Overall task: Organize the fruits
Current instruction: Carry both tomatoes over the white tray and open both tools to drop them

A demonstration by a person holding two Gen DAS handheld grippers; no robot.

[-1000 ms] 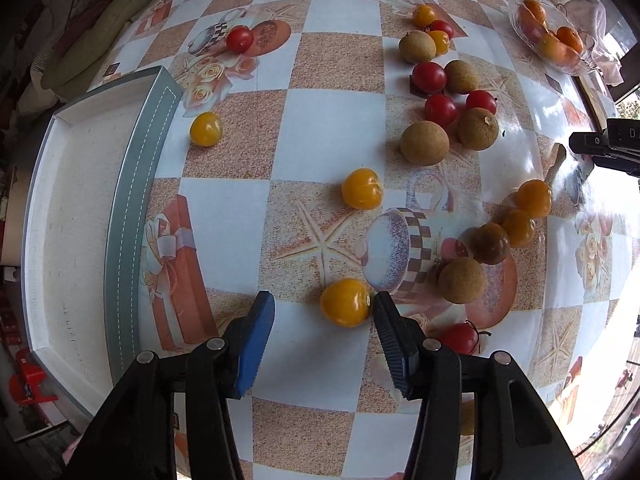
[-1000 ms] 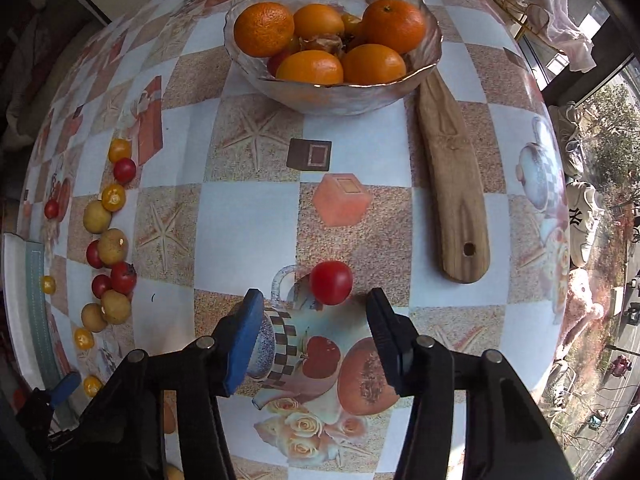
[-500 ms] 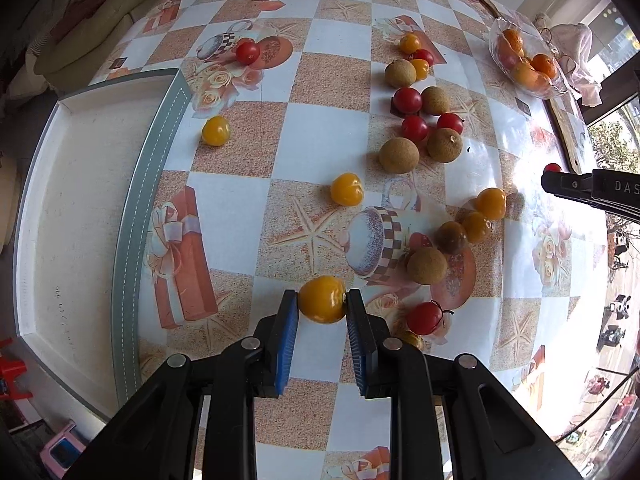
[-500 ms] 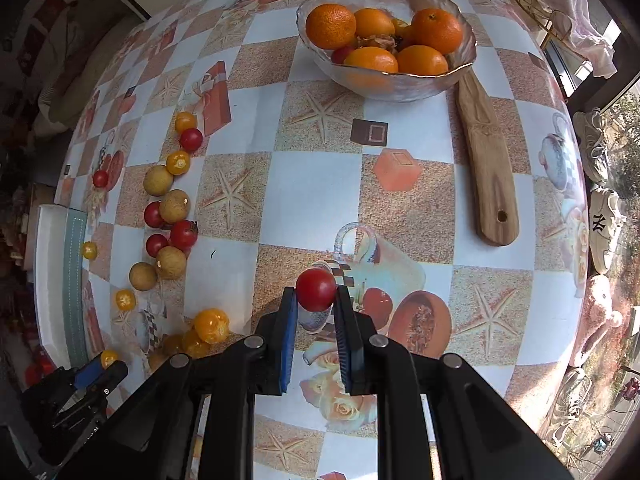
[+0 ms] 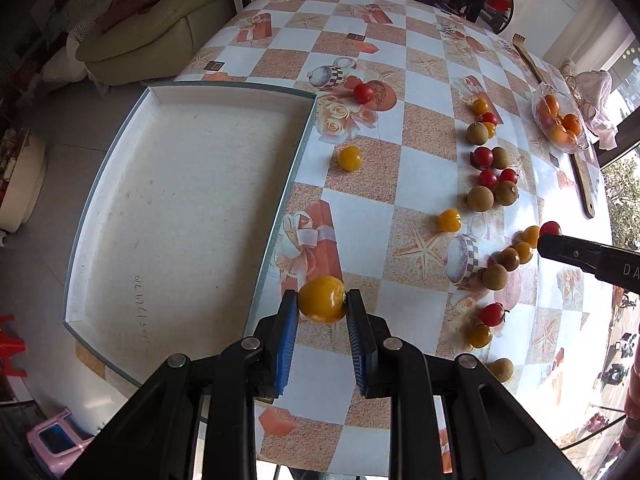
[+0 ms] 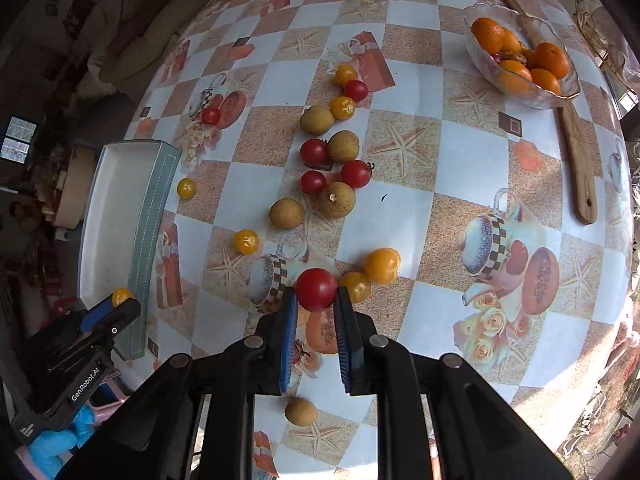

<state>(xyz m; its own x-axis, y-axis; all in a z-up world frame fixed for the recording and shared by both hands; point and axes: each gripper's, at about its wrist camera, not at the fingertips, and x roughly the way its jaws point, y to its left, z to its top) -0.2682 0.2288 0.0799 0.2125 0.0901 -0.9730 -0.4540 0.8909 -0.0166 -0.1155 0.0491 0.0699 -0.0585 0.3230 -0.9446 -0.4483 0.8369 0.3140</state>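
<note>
My left gripper (image 5: 322, 312) is shut on a yellow tomato (image 5: 322, 299) and holds it above the table, close to the right wall of the empty white tray (image 5: 192, 216). My right gripper (image 6: 316, 306) is shut on a red tomato (image 6: 316, 289) and holds it above the loose fruit. Several red tomatoes (image 6: 314, 151), yellow tomatoes (image 6: 382, 265) and brown round fruits (image 6: 337, 199) lie scattered on the checked tablecloth. The right gripper also shows in the left wrist view (image 5: 550, 236) with the red tomato (image 5: 551, 227). The left gripper shows in the right wrist view (image 6: 120, 304).
A glass bowl of oranges (image 6: 520, 60) stands at the far right beside a long wooden spoon (image 6: 576, 152). A sofa (image 5: 152, 36) lies beyond the table's far left edge. A pink stool (image 5: 56, 444) stands on the floor below the tray.
Both grippers closed on their tomatoes and lifted them. The left gripper has moved left toward the tray; the right gripper has moved left over the scattered fruit.
</note>
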